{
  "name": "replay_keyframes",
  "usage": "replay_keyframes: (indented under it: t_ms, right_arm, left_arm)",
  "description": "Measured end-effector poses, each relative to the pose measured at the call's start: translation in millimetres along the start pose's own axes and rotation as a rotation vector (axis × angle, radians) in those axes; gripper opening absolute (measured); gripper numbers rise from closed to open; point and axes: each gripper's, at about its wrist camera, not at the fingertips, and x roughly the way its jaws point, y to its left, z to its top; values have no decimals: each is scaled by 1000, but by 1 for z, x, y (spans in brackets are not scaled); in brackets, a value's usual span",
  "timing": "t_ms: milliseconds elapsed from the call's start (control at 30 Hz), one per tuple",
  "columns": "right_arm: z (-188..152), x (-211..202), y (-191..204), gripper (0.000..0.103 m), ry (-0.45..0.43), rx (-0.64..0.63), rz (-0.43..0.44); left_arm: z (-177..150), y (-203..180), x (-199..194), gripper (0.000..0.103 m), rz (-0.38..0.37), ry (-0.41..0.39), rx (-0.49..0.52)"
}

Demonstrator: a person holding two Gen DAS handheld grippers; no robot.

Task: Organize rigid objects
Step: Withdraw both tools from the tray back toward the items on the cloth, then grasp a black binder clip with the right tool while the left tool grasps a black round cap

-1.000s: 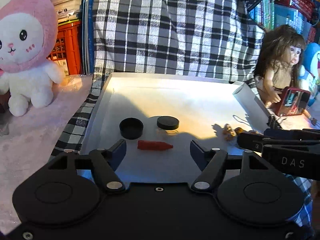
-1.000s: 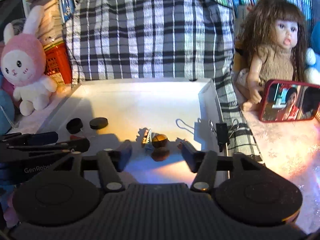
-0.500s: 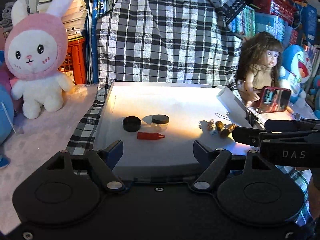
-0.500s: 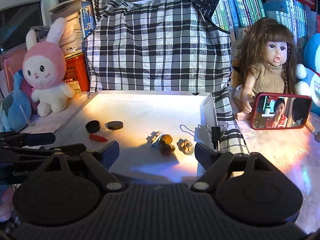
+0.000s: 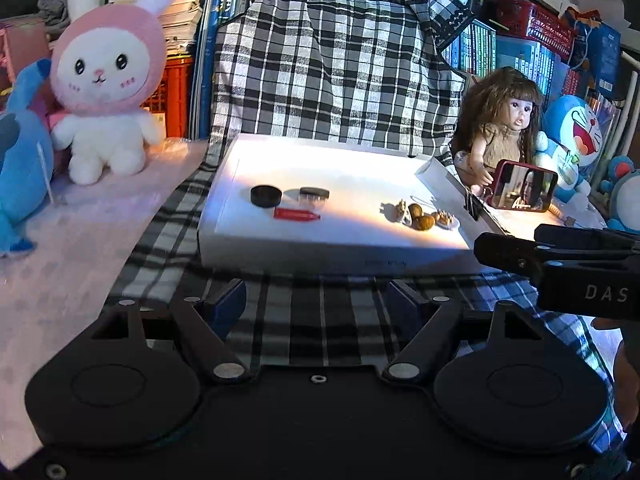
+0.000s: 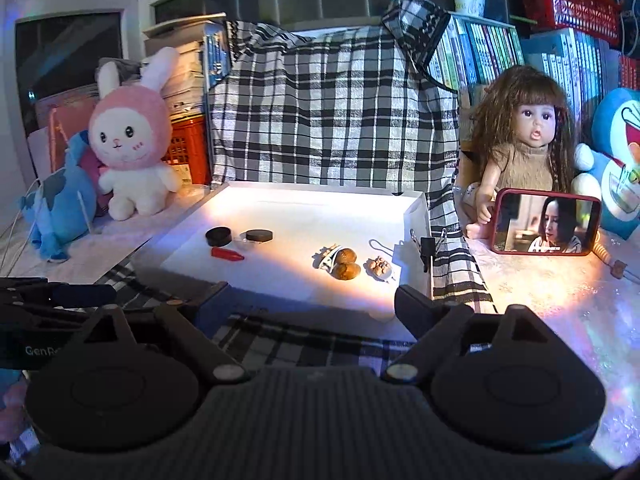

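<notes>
On the checked cloth [image 5: 304, 320] stands a white tray [image 5: 332, 256], and both tongs are held low in front of its near wall, outside it. The left gripper [image 5: 318, 300] has its two blue-padded fingers spread wide with nothing between them; only cloth shows in the gap. The right gripper [image 6: 310, 306] is also spread wide and holds nothing, and its fingers frame the near edge of the tray. This placing probably gives both cameras a full view of the tray, so either the sorting is finished or no piece is chosen yet; the pictures do not decide it.

The tray holds two small groups, well apart. At the left side lie a black cap [image 5: 265, 195], a small clear jar with a black lid [image 5: 313, 195] just beside it, and a red pen-like piece [image 5: 297, 214] lying flat in front of them. At the right side, near the raised side wall, sit two brown nuts [image 6: 346, 264] touching each other, a striped shell [image 6: 329, 257] against them, and a small lumpy piece [image 6: 379, 266] a little apart. A binder clip [image 6: 427, 247] grips the right wall. Things of one kind seem to be put together, which fits the task.

Outside the tray stand a pink rabbit [image 5: 108, 80], a doll [image 6: 524, 132] and a phone [image 6: 546, 227] with a video on its screen.
</notes>
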Motion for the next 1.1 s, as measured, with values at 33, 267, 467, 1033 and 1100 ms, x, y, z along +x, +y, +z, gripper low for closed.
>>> replay_keyframes:
  t_ms: [33,267,467,1033,1100]
  right_arm:
    - [-3,-3,1,94,-3,-2,4]
    - [-20,-22,4,95,-11,-7,14]
    - [-36,-40,7,96,-30,-30,8]
    - [-71,-70,7,98,-80,-98,-34]
    - [-74,-75,6,98,-83,-81,-33]
  left_arm:
    - [-3,0,-3,76,-2,-1,-1]
    - [-22,-7,-21,76,-7,-17,8]
    - [-41,-13,-34,76,1,-26,21]
    - [-81,-18,-60,76,25,-42,87]
    - [-84,-16,-64,76,21,-43,78]
